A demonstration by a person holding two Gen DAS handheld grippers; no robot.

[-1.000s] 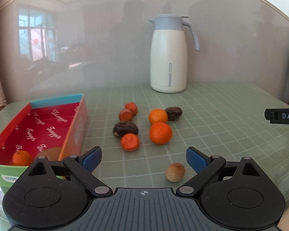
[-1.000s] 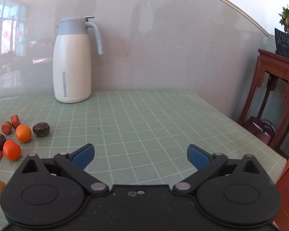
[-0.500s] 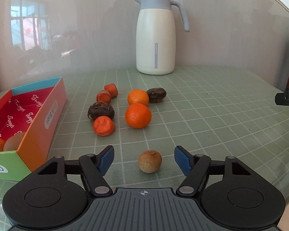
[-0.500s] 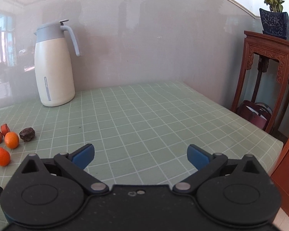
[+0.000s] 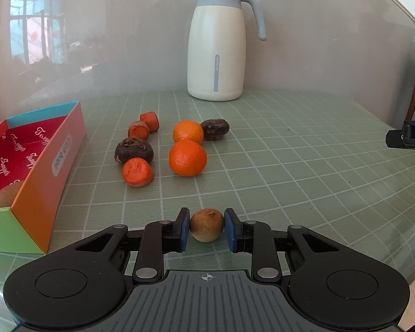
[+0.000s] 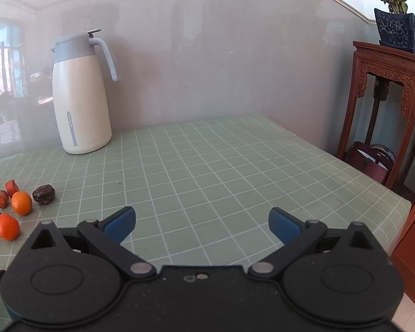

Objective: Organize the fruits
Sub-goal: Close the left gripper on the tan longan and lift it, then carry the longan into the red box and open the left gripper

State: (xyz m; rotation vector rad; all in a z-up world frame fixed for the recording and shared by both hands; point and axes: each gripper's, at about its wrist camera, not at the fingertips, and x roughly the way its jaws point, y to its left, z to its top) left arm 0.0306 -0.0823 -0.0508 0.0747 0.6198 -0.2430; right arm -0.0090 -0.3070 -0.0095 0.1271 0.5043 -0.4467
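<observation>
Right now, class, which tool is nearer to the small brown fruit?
Left. The left tool is shut on the small brown fruit, pads pressing both its sides. The right tool stands open over bare tablecloth, well off to the fruit's right.

The right gripper (image 6: pixel 202 222) sits over the table (image 6: pixel 235 182) with its blue-padded jaws spread wide and nothing between them. The table carries a green grid-patterned cloth. A cream jug (image 6: pixel 81 94) with a grey lid and handle stands at the table's far edge, against the wall. Near the left edge lies a cluster of fruit: two oranges (image 6: pixel 21 202), a dark brown fruit (image 6: pixel 43 194) and small red-orange pieces (image 6: pixel 11 188). Beyond the right edge stands a carved wooden stand (image 6: pixel 387 105) bearing a potted plant (image 6: pixel 398 25).
</observation>
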